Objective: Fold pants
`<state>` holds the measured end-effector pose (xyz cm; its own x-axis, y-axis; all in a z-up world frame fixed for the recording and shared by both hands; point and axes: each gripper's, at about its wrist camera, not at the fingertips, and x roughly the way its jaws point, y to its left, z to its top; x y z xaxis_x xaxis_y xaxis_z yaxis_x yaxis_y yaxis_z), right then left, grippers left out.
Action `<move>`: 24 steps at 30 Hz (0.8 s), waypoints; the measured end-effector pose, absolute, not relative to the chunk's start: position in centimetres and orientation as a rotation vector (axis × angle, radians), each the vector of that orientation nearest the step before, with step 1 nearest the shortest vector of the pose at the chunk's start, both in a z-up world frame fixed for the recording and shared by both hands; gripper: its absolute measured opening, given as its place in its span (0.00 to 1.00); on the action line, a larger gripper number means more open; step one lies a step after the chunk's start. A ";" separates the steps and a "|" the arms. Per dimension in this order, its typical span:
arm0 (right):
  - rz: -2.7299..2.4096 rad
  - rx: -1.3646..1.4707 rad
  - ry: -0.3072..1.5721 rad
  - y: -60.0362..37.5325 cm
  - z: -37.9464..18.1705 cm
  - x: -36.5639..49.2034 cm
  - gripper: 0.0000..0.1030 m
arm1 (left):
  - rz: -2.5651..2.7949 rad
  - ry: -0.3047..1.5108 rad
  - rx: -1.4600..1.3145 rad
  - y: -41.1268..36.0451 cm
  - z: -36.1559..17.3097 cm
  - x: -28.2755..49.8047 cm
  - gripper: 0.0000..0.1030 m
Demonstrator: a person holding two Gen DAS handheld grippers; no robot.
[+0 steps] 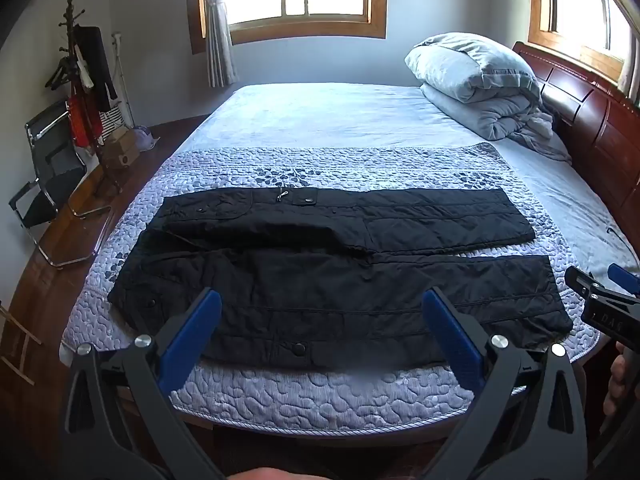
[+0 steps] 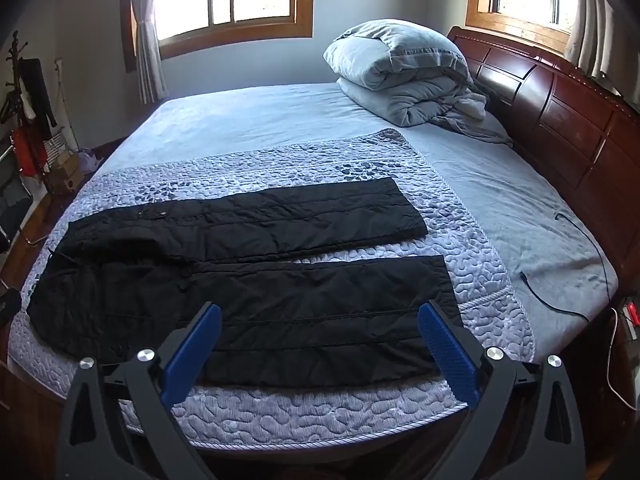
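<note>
Black pants [image 1: 340, 264] spread flat on quilted mat [image 1: 320, 396] at 12 o'clock, waist toward 9, left gripper [image 1: 322, 320] spread wide, right gripper [image 2: 320, 332] spread wide, both above near edge

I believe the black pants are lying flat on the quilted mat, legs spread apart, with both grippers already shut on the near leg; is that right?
Not quite: both the left gripper and the right gripper are open and hold nothing, as each wrist view shows. The black pants do lie flat on the quilted mat, legs apart.
</note>
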<state>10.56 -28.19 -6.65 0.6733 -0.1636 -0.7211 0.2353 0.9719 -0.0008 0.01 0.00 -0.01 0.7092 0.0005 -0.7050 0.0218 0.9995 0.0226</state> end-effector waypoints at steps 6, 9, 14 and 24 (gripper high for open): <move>-0.222 0.099 0.798 -28.2 -6.6 10.5 0.96 | -0.012 0.783 0.027 0.1 0.0 0.0 0.97; -0.223 0.100 0.800 -28.3 -6.6 10.6 0.96 | -0.012 0.785 0.025 0.2 -0.1 0.1 0.97; -0.223 0.102 0.800 -28.2 -6.6 10.2 0.96 | -0.009 0.786 0.036 0.0 0.0 0.0 0.97; -0.221 0.116 0.800 -28.7 -6.9 10.5 0.96 | -0.011 0.788 0.035 0.0 -0.2 0.3 0.97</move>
